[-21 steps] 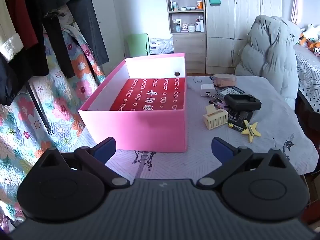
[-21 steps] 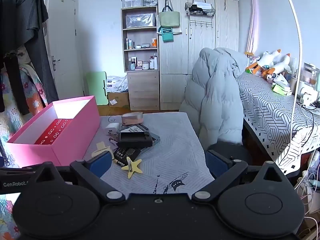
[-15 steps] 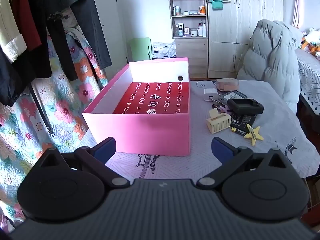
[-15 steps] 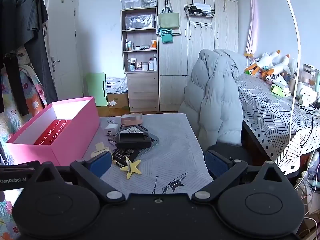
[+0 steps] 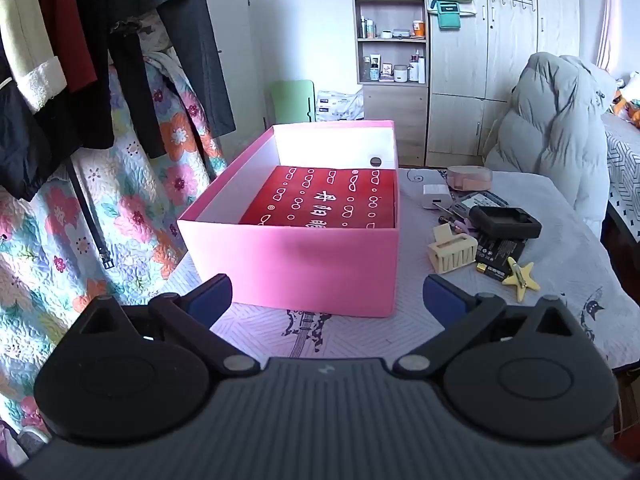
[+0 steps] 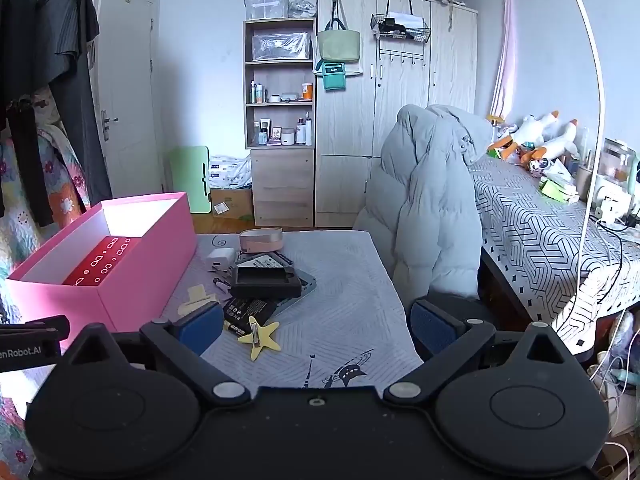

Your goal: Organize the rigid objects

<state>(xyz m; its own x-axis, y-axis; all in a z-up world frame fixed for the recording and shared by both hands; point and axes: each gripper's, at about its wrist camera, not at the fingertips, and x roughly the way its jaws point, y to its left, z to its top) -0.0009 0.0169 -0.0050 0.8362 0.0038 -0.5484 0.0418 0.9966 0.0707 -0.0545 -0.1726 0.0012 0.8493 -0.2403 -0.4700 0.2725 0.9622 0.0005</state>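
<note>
Writing: "enRobot.AI" in white letters on the black body of the left tool [image 6: 24,344] where it pokes into the right wrist view; white characters and rings printed on the red sheet [image 5: 324,200], not legible from here
Pink box [image 5: 296,264]: open-topped, white inside, stands on the left part of the desk [image 5: 360,332]; the red sheet lies flat on its bottom
Loose things: a cluster to the right of the box, apart from it
Cream holder [image 5: 452,252]: ribbed, nearest the box
Black tray [image 5: 506,222]: rests on top of flat dark items and a grey-blue case
Black battery pack [image 6: 248,312]: label print too small to read
Yellow star clip [image 6: 260,334]: at the near edge of the cluster, touching the battery pack
White charger [image 5: 434,196]: beside the far right corner of the box
Pink tape roll [image 6: 262,240]: farthest back on the desk
Left tool [image 5: 326,300]: aimed downward at the near wall of the box, blue pads spread wide, nothing between them
Right tool [image 6: 316,326]: tilted down toward the desk cloth, pads wide apart, empty; star clip just ahead of its left finger [image 6: 200,326]
Grey puffer jacket [image 6: 428,208]: draped over a chair at the right side of the desk
</note>
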